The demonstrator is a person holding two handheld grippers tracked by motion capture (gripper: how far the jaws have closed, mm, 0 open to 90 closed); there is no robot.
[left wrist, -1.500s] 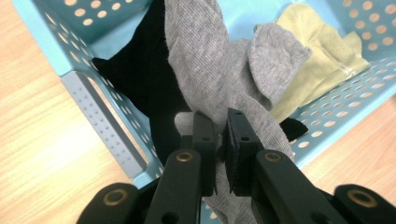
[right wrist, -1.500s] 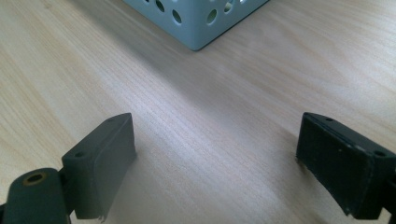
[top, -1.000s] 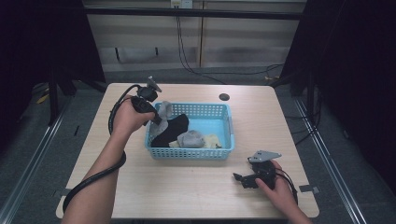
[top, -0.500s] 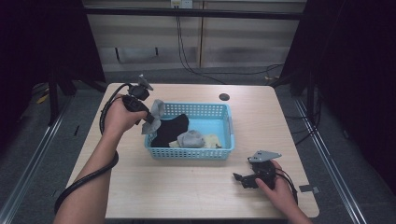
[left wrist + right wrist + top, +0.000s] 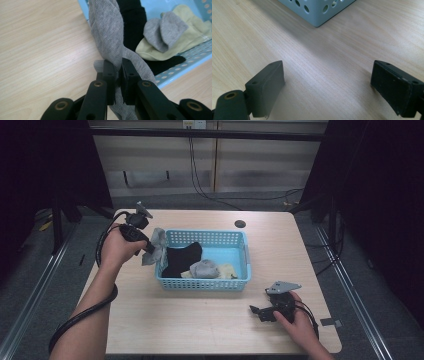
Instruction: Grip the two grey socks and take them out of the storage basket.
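Left gripper [image 5: 150,248], clamped on grey sock [image 5: 110,37], carried it outward past basket [image 5: 245,255] edge; right gripper [image 5: 261,312] idle, agape, empty.

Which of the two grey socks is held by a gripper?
The long grey sock at the basket's left wall, pinched by the left gripper. The other, crumpled grey sock lies loose inside.

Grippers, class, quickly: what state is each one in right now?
Left gripper: fingers shut on the grey sock, at the basket edge.
Right gripper: fingers open, holding nothing, above the table.
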